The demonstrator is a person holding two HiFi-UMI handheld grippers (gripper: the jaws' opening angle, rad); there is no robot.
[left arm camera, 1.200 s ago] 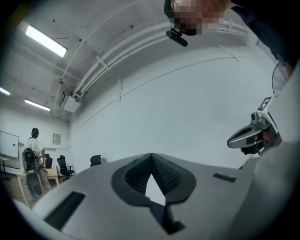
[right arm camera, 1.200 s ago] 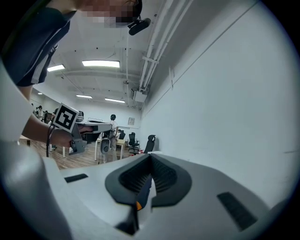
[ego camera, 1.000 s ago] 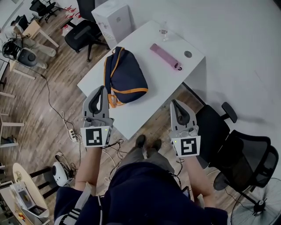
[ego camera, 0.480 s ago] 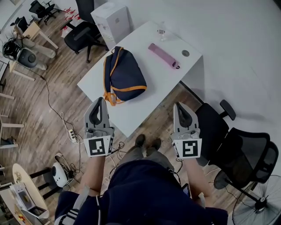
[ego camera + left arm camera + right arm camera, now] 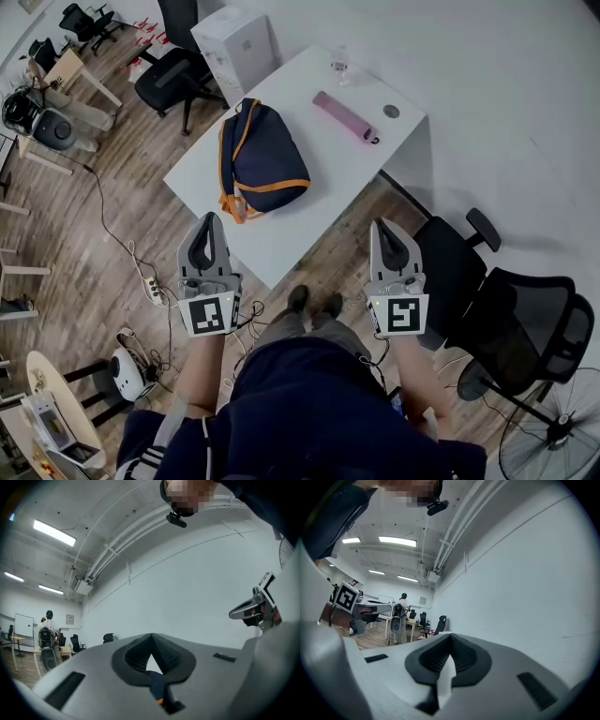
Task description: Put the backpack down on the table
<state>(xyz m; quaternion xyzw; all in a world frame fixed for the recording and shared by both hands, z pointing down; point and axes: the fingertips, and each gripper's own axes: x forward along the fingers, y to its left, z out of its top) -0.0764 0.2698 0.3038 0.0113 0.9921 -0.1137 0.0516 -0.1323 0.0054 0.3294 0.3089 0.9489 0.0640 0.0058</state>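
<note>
A navy backpack [image 5: 264, 157] with orange trim lies flat on the white table [image 5: 309, 202], nothing holding it. My left gripper [image 5: 208, 221] hangs just off the table's near edge, a little short of the backpack, jaws shut and empty. Level with it, my right gripper [image 5: 382, 227] is also shut and empty, off the table's near right corner. In the left gripper view the left gripper [image 5: 151, 637] has its pads together, and a sliver of the backpack [image 5: 157, 686] shows through the gap below them. The right gripper view shows the right gripper [image 5: 450, 638] closed the same way.
A pink folded umbrella [image 5: 345, 117] and a glass [image 5: 339, 64] lie at the table's far side. A white cabinet [image 5: 234, 39] and a black chair [image 5: 171, 77] stand behind it. Two black office chairs [image 5: 511, 323] and a fan [image 5: 555, 441] are on my right; cables and a power strip [image 5: 153, 286] are on the floor at left.
Both grippers have drawn back from the table toward my body, the left one away from the backpack's near end. The backpack has stayed where it lies.
</note>
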